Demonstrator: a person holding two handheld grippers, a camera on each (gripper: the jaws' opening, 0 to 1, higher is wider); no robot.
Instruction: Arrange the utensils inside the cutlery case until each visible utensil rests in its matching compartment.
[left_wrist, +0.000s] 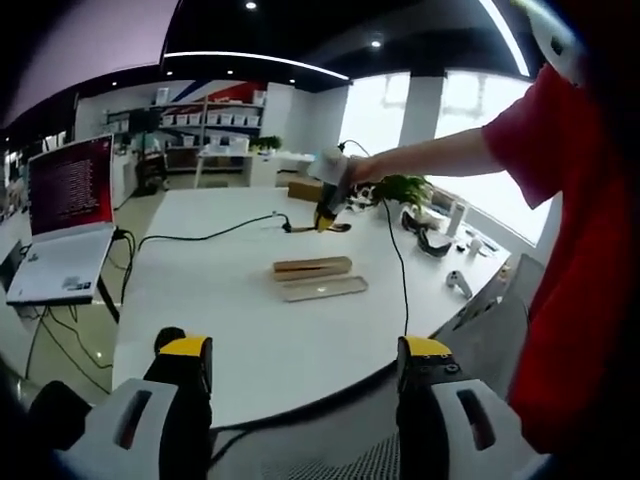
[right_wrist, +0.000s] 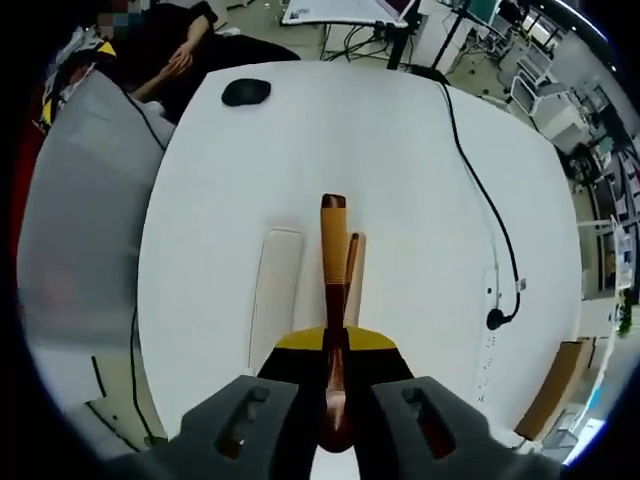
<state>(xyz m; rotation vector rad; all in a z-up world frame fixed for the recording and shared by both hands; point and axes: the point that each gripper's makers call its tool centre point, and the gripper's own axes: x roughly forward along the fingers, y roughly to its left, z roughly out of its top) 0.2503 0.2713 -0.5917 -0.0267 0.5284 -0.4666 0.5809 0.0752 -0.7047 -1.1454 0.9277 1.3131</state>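
Note:
A wooden cutlery case (left_wrist: 312, 267) lies mid-table with its pale lid (left_wrist: 323, 288) beside it. In the left gripper view my left gripper (left_wrist: 305, 360) stands open near the table's front edge, with nothing between its fingers. My right gripper (left_wrist: 330, 205), held in a person's hand, hovers beyond the case with a brown utensil (left_wrist: 336, 228) in it. In the right gripper view my right gripper (right_wrist: 335, 345) is shut on that wooden utensil (right_wrist: 333, 250), whose handle points forward. Below it lie the case (right_wrist: 354, 262) and the lid (right_wrist: 275, 290). Which utensil it is cannot be told.
An open laptop (left_wrist: 70, 220) sits at the table's left end. A black cable (left_wrist: 200, 238) runs across to a plug (right_wrist: 495, 318). A black mouse (right_wrist: 246, 91) lies far off. A plant (left_wrist: 405, 188) and dark controllers (left_wrist: 430, 240) stand on the right. A person in red (left_wrist: 590, 250) stands close.

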